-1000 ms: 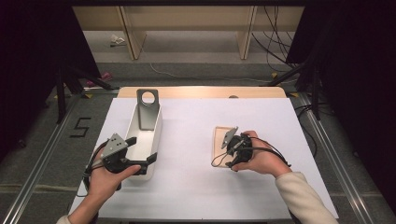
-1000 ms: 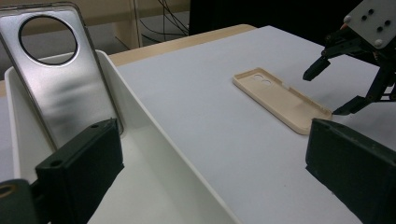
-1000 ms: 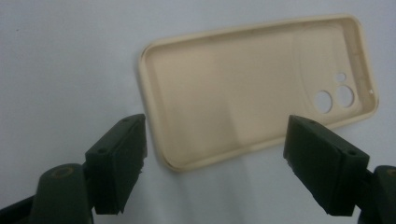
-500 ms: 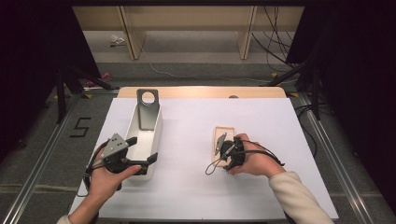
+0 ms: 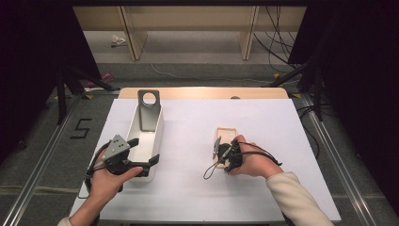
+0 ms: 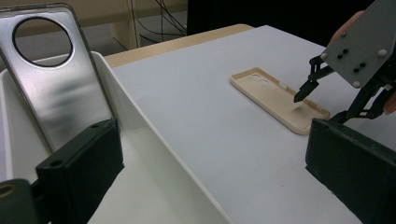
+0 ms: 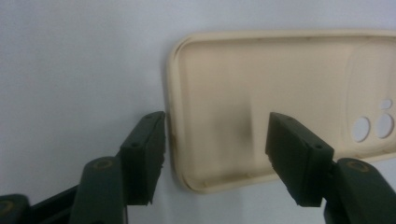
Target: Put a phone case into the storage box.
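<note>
On the white bench (image 5: 282, 141), the beige phone case (image 5: 225, 137) lies flat with its hollow side up, at about 3 o'clock from the white tray (image 5: 157, 136). The right gripper (image 5: 219, 155) reaches in at the case's near end; in the right gripper view its jaws have just been closing, one just outside the case's long edge and the other over the hollow, with a gap still showing on both sides, so nothing is pinched. The left gripper (image 5: 143, 151) sits at the tray's 6 o'clock end, its jaws wide apart astride the tray's near right wall and gripping nothing. A grey metal plate (image 6: 51, 79) with a round hole stands tilted at the tray's far end.
</note>
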`<move>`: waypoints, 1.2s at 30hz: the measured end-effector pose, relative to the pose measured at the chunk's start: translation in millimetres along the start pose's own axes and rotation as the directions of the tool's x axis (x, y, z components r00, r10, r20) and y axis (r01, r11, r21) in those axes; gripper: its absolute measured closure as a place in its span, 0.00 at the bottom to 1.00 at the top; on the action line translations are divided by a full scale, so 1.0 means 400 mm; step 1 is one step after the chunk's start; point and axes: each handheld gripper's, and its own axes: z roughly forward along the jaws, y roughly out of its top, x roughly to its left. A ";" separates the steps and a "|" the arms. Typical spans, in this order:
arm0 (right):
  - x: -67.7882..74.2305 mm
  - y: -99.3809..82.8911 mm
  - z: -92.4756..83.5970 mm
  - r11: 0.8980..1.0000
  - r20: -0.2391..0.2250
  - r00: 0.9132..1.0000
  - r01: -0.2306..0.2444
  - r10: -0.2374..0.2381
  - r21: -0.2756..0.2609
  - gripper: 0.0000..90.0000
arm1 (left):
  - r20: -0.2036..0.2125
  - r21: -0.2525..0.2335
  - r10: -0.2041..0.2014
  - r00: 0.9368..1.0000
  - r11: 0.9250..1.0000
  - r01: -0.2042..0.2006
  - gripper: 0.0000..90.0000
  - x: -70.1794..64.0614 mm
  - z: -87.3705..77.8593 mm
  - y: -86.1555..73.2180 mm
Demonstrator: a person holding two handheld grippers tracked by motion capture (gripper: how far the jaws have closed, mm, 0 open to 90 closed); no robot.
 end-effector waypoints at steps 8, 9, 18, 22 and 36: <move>0.004 0.012 -0.002 0.999 -0.036 0.999 0.031 -0.031 0.027 0.60 | 0.003 -0.001 0.000 1.000 1.000 0.000 0.04 -0.002 0.000 0.000; 0.004 0.012 -0.002 0.999 -0.036 0.999 0.031 -0.031 0.027 0.60 | 0.003 -0.001 0.001 1.000 1.000 -0.001 0.04 -0.002 0.000 0.000; 0.012 0.024 0.000 0.995 -0.077 0.993 0.090 -0.087 0.045 0.82 | 0.005 -0.002 0.002 1.000 1.000 -0.002 0.04 -0.003 0.000 0.001; 0.017 0.026 -0.001 0.993 -0.085 0.992 0.101 -0.096 0.054 0.86 | 0.006 -0.001 0.004 1.000 1.000 -0.004 0.04 -0.003 0.000 0.001; 0.025 0.023 -0.004 0.993 -0.079 0.992 0.107 -0.102 0.057 0.95 | 0.005 -0.001 0.004 1.000 1.000 -0.004 0.05 -0.004 0.000 0.001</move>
